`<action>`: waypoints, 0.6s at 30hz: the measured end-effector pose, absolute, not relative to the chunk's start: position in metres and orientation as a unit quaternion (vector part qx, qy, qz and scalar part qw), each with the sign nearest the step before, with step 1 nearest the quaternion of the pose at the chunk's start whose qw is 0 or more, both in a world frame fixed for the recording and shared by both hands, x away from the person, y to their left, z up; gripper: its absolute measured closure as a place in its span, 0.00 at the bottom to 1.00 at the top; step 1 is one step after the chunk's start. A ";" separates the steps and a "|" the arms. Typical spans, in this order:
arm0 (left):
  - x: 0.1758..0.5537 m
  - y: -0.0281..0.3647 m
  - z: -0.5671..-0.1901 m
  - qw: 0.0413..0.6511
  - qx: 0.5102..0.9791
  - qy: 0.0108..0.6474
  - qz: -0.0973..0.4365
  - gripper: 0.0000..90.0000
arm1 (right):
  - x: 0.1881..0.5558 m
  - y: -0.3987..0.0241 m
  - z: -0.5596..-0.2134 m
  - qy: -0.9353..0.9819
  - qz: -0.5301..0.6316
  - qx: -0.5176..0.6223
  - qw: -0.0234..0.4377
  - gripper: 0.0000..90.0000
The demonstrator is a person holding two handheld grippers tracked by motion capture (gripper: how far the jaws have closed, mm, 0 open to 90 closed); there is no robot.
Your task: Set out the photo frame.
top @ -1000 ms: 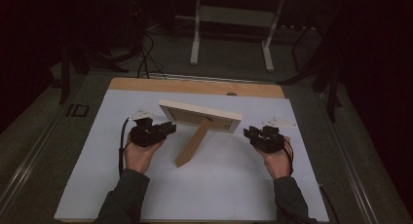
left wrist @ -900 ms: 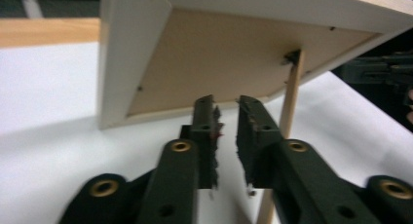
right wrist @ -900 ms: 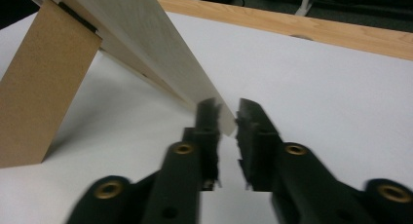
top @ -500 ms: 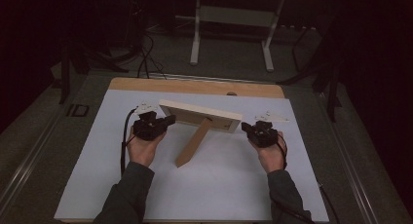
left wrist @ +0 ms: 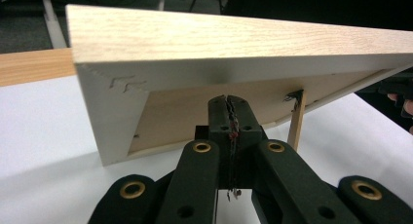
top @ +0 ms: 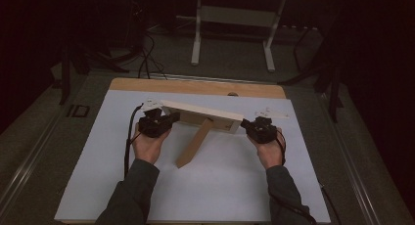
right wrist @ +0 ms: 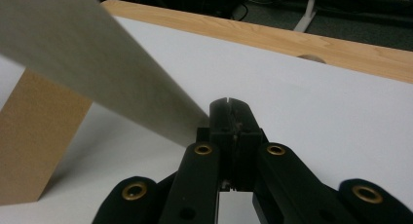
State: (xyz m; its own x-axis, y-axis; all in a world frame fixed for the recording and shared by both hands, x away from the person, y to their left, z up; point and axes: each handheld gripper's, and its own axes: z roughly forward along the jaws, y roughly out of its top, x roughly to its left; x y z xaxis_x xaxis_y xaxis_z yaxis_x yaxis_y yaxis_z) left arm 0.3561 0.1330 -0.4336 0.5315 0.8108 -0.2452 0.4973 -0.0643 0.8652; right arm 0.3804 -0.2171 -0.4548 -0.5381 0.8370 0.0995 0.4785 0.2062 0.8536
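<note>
You are looking at a pale wooden picture frame [top: 205, 112] tilting back-side toward you, its brown easel leg [top: 195, 143] reaching toward 7 o'clock, resting near the table's centre.

Person's wearing dark grey long sleeves, cuffs ending at the wrists. Each hand carries a chunky black gripper: left gripper [top: 155, 123] and right gripper [top: 262, 129], both with a pale grey 3-cornered plate on top. A black cable [top: 129, 137] loops down off the left one. Up close, the jaws are matte black, ridged pads at the tips, with 4 brass-ringed holes across the linkage arms.
</note>
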 end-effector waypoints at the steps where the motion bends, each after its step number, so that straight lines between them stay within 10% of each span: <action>1: 0.357 0.132 -0.434 0.507 0.713 0.459 0.155 1.00 | 0.381 -0.217 -0.454 0.751 0.453 0.437 0.198 1.00; 18: 0.362 0.125 -0.431 0.497 0.719 0.458 0.163 1.00 | 0.388 -0.217 -0.451 0.751 0.462 0.434 0.188 1.00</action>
